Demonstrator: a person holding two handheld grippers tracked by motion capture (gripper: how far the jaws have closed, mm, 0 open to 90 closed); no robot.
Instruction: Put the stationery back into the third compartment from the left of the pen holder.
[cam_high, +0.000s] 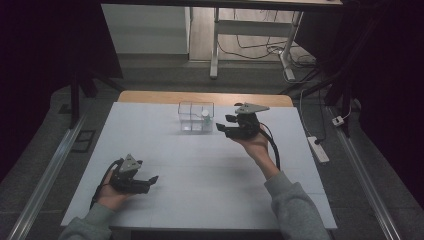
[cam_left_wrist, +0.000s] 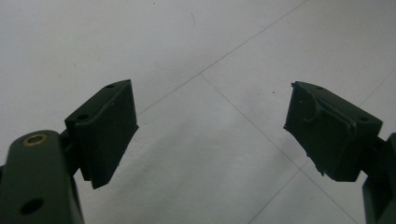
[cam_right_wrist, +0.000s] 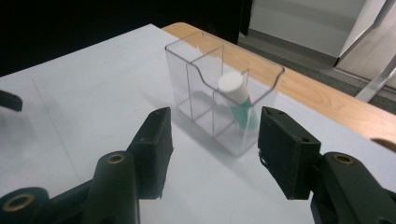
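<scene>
Container: we note a clear plastic organiser (cam_high: 196, 117) with several compartments, standing upright at about 12 o'clock on the white table (cam_high: 200, 175), near its far edge.
Contents: a small tube (cam_right_wrist: 237, 100) with a white cap and a green body leans in one compartment on the side towards the right gripper; its foot rests on the floor of the box.
Right gripper: right gripper (cam_right_wrist: 212, 140) sits just beside the organiser at its 3 o'clock in the high view, jaws apart, nothing between the pads.
Left gripper: left gripper (cam_left_wrist: 210, 135) at about 7 o'clock on the table, well apart from the box, jaws wide apart above bare table.
Handling, tube: we judge it light and stiff, with a smooth cap that may slip; best taken across the cap or just below it, where it clears the notched wall.
Handling, organiser: thin, rigid, likely brittle and easily tipped or pushed; we would avoid squeezing its walls.
Writing: none legible on tube, box or grippers.
</scene>
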